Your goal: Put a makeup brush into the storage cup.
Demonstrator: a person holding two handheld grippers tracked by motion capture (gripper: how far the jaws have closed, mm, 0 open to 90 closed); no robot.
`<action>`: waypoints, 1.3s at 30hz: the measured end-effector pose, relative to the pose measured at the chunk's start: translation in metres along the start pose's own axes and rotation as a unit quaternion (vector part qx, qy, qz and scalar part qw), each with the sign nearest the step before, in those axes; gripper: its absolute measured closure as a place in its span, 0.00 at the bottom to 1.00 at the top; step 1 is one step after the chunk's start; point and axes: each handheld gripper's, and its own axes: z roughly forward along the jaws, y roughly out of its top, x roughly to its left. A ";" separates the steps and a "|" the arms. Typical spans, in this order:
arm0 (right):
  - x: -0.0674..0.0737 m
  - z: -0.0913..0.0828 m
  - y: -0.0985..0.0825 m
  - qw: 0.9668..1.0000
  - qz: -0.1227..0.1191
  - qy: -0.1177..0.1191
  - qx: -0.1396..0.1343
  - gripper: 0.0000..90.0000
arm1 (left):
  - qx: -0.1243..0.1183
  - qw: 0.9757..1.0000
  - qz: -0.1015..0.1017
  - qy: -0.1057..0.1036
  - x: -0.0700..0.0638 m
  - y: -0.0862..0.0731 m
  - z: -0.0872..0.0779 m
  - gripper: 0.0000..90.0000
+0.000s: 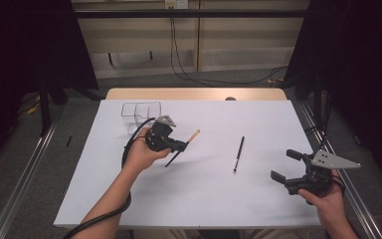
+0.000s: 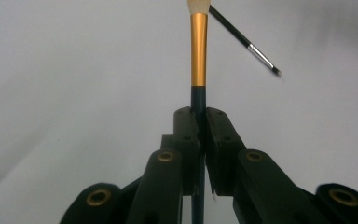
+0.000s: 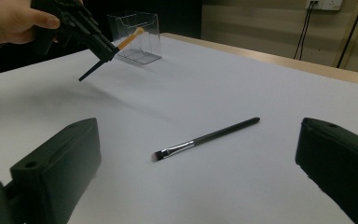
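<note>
High view first: the bench (image 1: 258, 199) is covered in a white sheet, with a clear plastic organiser (image 1: 140, 112) standing near its far left corner. The left claw (image 1: 183, 146) is pinched tight on a gold-banded brush (image 1: 191, 136), lifted clear of the sheet just in front of and right of that organiser; the pale tip angles up, the dark handle slants down. The right claw (image 1: 284, 166) waits with jaws wide, holding nothing, near the right edge. A thin black brush (image 1: 238, 154) lies flat between the two hands. To do this well, I'd judge, tilt the held brush upright over one compartment, lower the handle inside the wall, then release without knocking the light organiser.
</note>
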 end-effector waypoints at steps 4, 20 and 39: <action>0.000 0.000 0.000 1.000 0.000 0.001 0.000 0.00 | -0.033 0.999 -0.007 0.005 0.001 -0.002 -0.005 0.93; 0.001 0.001 0.000 1.000 0.000 0.002 0.001 0.00 | -0.137 0.990 -0.022 0.034 0.004 -0.005 -0.025 0.93; 0.001 0.001 0.001 1.000 -0.002 0.002 0.000 0.00 | -0.237 0.969 -0.045 0.058 0.010 -0.006 -0.046 0.93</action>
